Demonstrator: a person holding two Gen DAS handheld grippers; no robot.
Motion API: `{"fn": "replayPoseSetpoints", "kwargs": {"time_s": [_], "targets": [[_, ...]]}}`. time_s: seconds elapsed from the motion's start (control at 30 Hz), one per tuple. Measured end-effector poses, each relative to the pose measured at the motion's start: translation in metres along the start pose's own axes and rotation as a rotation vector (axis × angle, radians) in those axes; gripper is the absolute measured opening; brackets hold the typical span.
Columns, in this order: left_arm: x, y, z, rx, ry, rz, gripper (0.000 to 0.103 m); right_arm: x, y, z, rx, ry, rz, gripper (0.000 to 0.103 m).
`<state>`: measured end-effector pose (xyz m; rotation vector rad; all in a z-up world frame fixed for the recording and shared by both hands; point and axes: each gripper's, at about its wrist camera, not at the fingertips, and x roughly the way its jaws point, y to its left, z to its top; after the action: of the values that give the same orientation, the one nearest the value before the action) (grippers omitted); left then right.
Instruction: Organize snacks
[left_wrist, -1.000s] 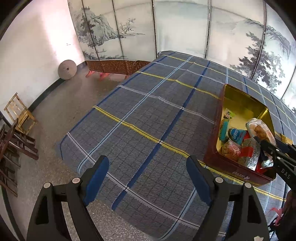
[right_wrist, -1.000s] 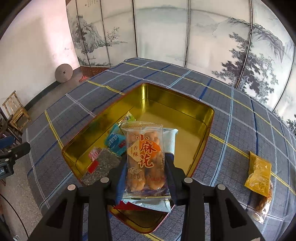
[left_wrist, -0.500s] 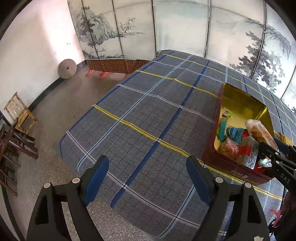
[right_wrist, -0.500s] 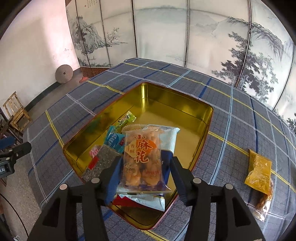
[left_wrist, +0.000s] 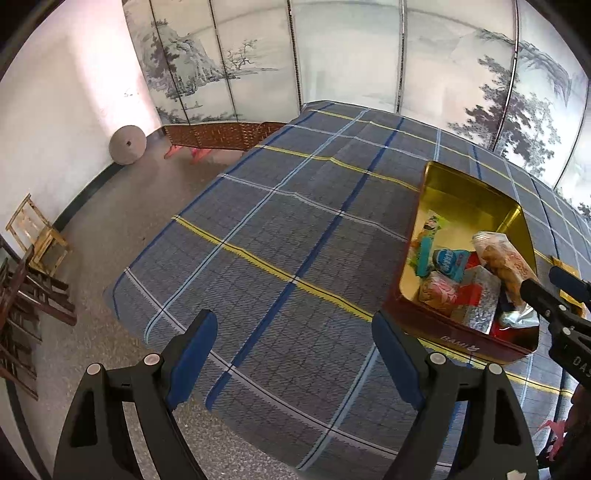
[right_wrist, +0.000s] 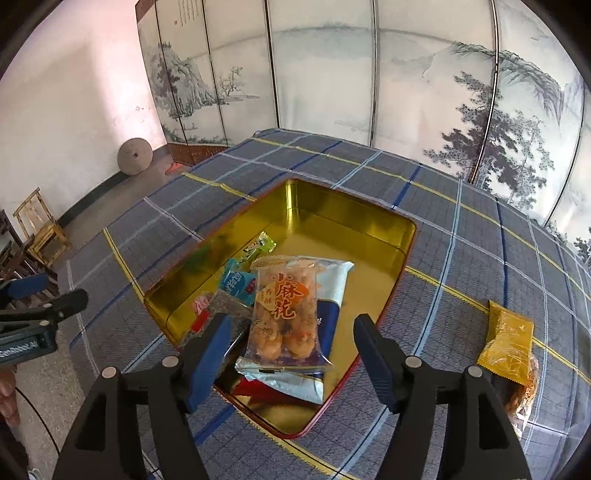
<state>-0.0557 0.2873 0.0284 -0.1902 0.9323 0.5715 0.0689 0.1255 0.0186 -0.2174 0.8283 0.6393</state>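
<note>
One tin (right_wrist: 391, 236), one yellow packet (right_wrist: 508, 341) outside it

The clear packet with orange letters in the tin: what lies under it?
The clear packet rests on a white and blue bag, with a silvery wrapper and something red below. The tin floor under this pile is covered.

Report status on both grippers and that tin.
Left gripper open, empty. Right gripper open over twist-snack pack lying in gold tin. Yellow packet outside on cloth.
</note>
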Motion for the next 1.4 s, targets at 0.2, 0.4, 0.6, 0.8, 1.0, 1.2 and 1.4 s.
{"fn": "replayPoseSetpoints", "kwargs": {"time_s": [0.2, 0.4, 0.6, 0.8, 1.0, 1.2, 1.4], "targets": [[-0.003, -0.016, 0.002, 0.028, -0.003, -0.012, 0.083, -0.013, -0.019, -0.005, 0.033, -0.014, -0.009, 0.071], [-0.006, -0.037, 0.005, 0.064, -0.007, -0.03, 0.083, -0.022, -0.047, -0.015, 0.076, -0.018, -0.043, 0.071], [-0.01, -0.06, 0.006, 0.102, -0.012, -0.052, 0.083, -0.032, -0.084, -0.028, 0.131, -0.019, -0.091, 0.071], [-0.015, -0.086, 0.006, 0.147, -0.022, -0.076, 0.083, -0.044, -0.131, -0.05, 0.19, -0.007, -0.171, 0.071], [-0.018, -0.115, 0.006, 0.2, -0.029, -0.102, 0.083, -0.055, -0.185, -0.078, 0.271, 0.024, -0.266, 0.071], [-0.018, -0.143, 0.004, 0.254, -0.028, -0.12, 0.083, -0.052, -0.217, -0.093, 0.332, 0.048, -0.288, 0.07], [-0.018, -0.168, 0.005, 0.294, -0.028, -0.142, 0.083, -0.035, -0.221, -0.09, 0.342, 0.064, -0.272, 0.071]]}}
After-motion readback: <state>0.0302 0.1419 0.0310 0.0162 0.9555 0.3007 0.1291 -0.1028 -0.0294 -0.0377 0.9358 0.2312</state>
